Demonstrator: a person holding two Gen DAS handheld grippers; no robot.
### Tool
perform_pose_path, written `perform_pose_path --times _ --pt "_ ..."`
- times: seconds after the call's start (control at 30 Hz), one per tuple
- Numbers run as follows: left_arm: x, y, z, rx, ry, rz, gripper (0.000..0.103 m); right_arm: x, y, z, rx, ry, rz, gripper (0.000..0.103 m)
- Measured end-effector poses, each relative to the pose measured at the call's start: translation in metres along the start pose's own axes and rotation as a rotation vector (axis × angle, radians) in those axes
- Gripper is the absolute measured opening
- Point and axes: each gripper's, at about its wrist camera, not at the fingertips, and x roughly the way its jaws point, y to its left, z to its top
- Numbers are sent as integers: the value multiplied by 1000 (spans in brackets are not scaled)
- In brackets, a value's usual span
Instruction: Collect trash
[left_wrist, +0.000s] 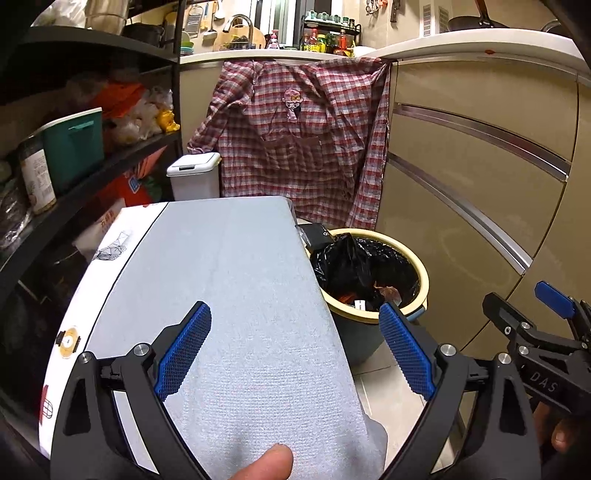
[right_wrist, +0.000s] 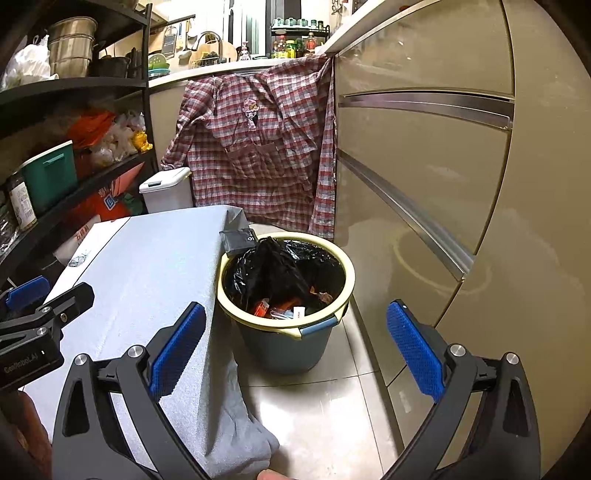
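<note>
A round bin (right_wrist: 284, 343) with a cream rim and a black liner stands on the tiled floor beside the table; wrappers and scraps (right_wrist: 280, 308) lie inside it. The same bin (left_wrist: 373, 310) shows at the right of the left wrist view. My left gripper (left_wrist: 295, 345) hovers open over the grey cloth on the table (left_wrist: 236, 280), nothing between its blue pads. My right gripper (right_wrist: 295, 349) is open too, held above the floor in front of the bin, empty. Each gripper shows at the edge of the other's view: the right gripper (left_wrist: 539, 325) and the left gripper (right_wrist: 33, 314).
A black box (right_wrist: 238, 240) rests at the table corner against the bin rim. Beige cabinet drawers (right_wrist: 424, 166) wall the right side. A plaid shirt (left_wrist: 295, 140) hangs from the counter behind. A dark shelf rack (left_wrist: 74, 147) stands left, a small white lidded bin (left_wrist: 194, 175) on the floor.
</note>
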Motion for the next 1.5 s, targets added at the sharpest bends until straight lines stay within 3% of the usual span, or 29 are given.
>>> perform_pose_path --times 1.5 --pt "-1 1 -1 13 -11 -7 89 0 -1 3 -5 -7 0 97"
